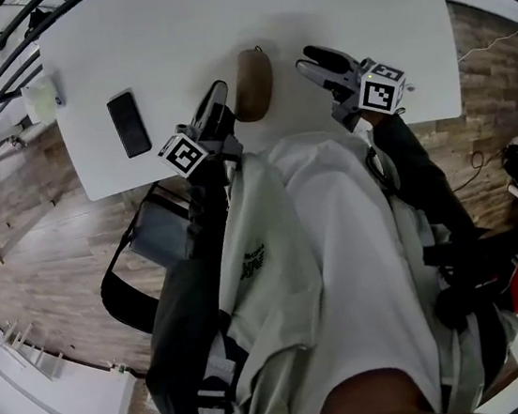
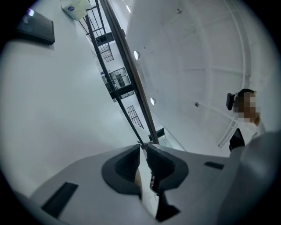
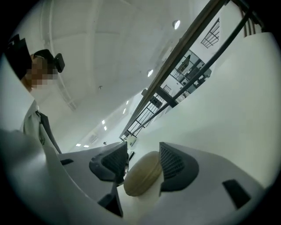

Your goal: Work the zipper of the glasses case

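White surface [image 1: 170, 33]: glasses case [image 1: 252, 84] between hand-held grippers

The case is laid just beside the left hand-held gripper [image 1: 216, 93], whose jaws are nearly closed. It is framed, untouched, between the parted jaws of the right hand-held gripper [image 1: 308, 60].

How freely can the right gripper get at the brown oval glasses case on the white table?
Probably yes. The right gripper has its jaws apart, pointing at the glasses case, with only bare table between them; the left gripper sits at the case's far side.
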A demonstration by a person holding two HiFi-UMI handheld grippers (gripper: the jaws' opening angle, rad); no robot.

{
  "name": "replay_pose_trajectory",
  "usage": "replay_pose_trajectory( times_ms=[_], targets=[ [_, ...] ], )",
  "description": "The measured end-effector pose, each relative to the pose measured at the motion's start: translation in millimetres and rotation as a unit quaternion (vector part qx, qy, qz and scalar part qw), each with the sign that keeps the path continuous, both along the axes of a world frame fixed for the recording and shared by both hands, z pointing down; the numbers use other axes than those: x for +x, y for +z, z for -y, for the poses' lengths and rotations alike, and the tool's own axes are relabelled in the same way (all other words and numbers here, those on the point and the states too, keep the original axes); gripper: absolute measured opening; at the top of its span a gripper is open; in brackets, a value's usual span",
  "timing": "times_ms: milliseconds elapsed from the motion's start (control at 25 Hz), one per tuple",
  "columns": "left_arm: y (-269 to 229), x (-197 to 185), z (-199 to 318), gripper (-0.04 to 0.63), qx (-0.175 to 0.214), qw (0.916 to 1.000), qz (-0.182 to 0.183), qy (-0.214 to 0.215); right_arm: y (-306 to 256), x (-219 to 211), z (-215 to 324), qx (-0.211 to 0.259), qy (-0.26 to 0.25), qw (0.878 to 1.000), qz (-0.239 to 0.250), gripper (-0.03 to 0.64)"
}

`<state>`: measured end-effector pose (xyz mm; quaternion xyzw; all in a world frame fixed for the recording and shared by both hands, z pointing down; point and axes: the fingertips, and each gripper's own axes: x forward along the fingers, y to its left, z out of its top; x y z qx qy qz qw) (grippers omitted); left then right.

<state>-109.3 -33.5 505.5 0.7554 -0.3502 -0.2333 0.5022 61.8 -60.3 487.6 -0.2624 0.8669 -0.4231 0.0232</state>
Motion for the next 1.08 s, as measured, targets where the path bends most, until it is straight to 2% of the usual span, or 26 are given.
replay_pose_trajectory(
  times_ms=[40, 80, 120, 160, 400, 720, 1080],
  targets=[
    [0, 3, -1, 0.052, 0.000, 1.0000, 0.000, 0.002, -2, -4, -3, 0.011, 0.003, 1.000, 0.002, 0.191],
    [1, 7, -2, 0.049, -0.001, 1.0000, 0.004, 0.005, -3, -8, -6, 0.024, 0.005, 1.000, 0.005, 0.085],
    [3, 9, -4, 0.030, -0.002, 0.9999, 0.010, 0.008, -4, -11, -8, 0.031, 0.005, 0.999, 0.011, 0.025],
    [5, 11, -5, 0.029, -0.003, 0.9998, 0.018, 0.010, -3, -13, -10, 0.031, 0.003, 0.999, 0.018, -0.003],
    [3, 12, -4, 0.008, -0.001, 0.9998, 0.019, 0.012, 4, -21, -15, 0.032, -0.006, 0.999, 0.011, -0.003],
    [2, 13, -4, 0.009, -0.005, 0.9998, 0.018, 0.006, 13, -26, -29, 0.037, -0.027, 0.999, -0.021, -0.005],
    [1, 15, -6, 0.008, -0.002, 0.9998, 0.015, 0.009, 14, -32, -33, 0.043, -0.038, 0.998, -0.030, -0.005]
  ],
)
